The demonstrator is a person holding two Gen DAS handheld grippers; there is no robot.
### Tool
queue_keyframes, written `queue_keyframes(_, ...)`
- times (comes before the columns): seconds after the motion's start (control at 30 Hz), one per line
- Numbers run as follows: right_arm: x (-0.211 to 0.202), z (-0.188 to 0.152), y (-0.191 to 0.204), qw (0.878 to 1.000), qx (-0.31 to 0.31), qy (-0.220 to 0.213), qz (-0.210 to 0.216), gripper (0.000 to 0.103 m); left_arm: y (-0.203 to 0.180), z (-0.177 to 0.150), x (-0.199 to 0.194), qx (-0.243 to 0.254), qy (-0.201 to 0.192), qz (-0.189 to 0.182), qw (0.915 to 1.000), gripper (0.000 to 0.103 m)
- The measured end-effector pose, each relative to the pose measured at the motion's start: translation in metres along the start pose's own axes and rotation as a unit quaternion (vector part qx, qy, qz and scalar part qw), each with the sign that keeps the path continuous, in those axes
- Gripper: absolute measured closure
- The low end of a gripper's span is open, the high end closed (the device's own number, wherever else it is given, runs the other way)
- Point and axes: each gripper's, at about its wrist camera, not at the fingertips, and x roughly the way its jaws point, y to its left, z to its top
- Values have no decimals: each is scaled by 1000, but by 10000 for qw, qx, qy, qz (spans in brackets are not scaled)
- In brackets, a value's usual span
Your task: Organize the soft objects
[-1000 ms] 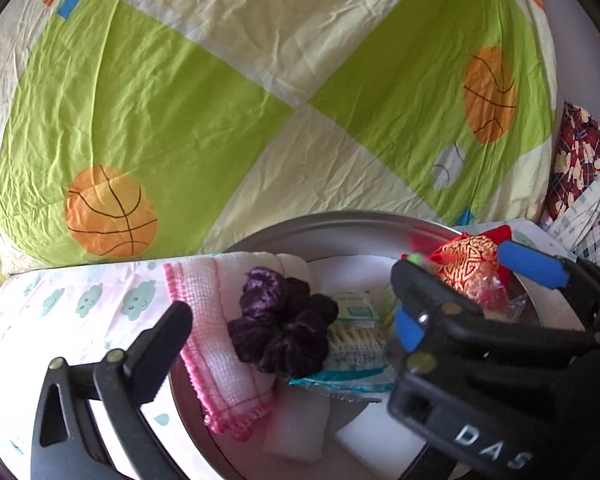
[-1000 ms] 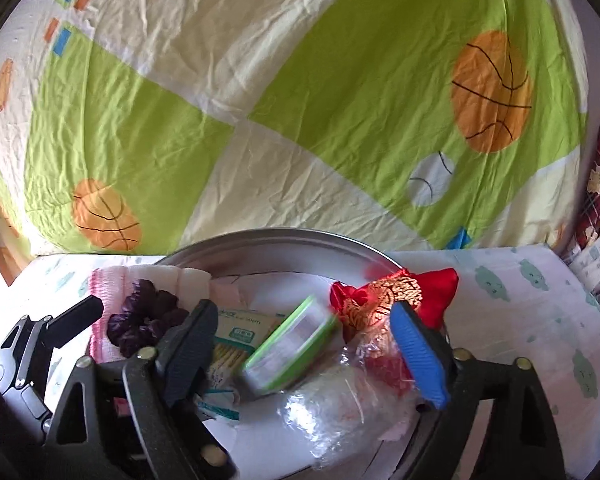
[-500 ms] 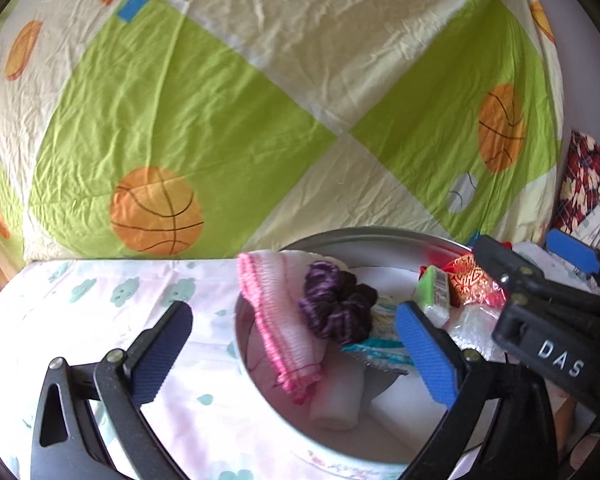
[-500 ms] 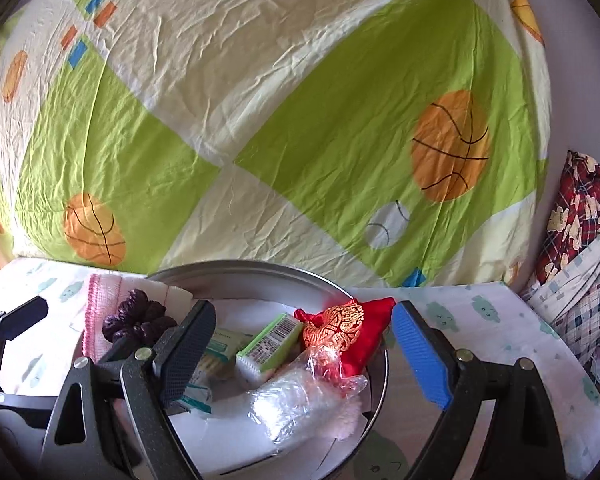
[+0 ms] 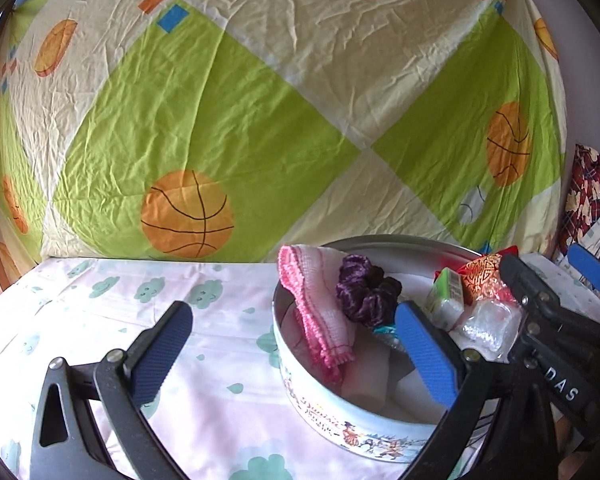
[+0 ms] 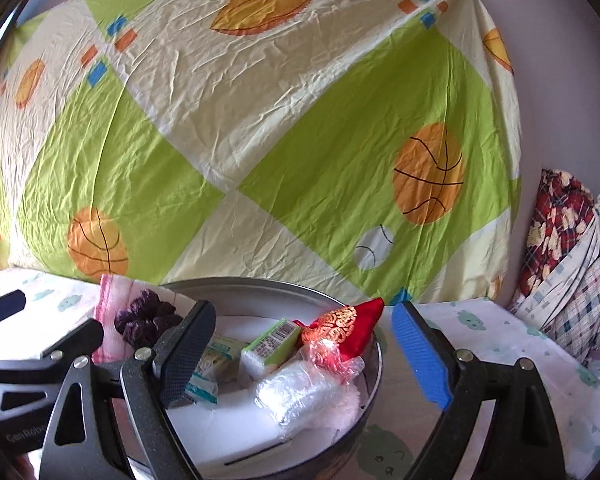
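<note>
We hold both grippers over a round tin (image 5: 332, 412) on the cloud-print sheet (image 5: 100, 304), and it looks nearly packed. On the left a pink cloth (image 5: 320, 312) drapes over the rim, with a purple scrunchie (image 5: 366, 294) on it; then come a cotton-swab pack (image 6: 220, 356), a green box (image 6: 272, 344), a red pouch (image 6: 352, 328) and a clear wrapped bundle (image 6: 300, 392). Nothing soft shows outside the tin, so little seems left — perhaps only tidying the cloth. The left gripper (image 5: 296, 348) is spread wide and grasps nothing; the right gripper (image 6: 304, 352) is likewise released, straddling the tin's right rim. Compared with a second ago, both views have swung left and sit further back — the left gripper now straddles the tin's left wall.
</note>
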Motion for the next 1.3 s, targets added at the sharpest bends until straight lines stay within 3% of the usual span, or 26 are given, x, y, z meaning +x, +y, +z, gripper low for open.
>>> queue_keyframes(0.47,-36,-2,-20,9969,383,-639,-248,10,-5,-4,-13,118,-133,-13,9998,0)
queue_keyframes(0.6,-46,-4,-29,9941,586,-839,-347,5,-6,-6,-15,141,-127,-42,9998,0)
queue_keyframes(0.8,-48,-5,-31,9954,752,-572,-172,5,-10,-8,-21,231,-169,-12,9996,0)
queue_keyframes(1.3,-57,-6,-23,9948,564,-804,-253,5,-9,-8,-27,211,-201,42,9996,0)
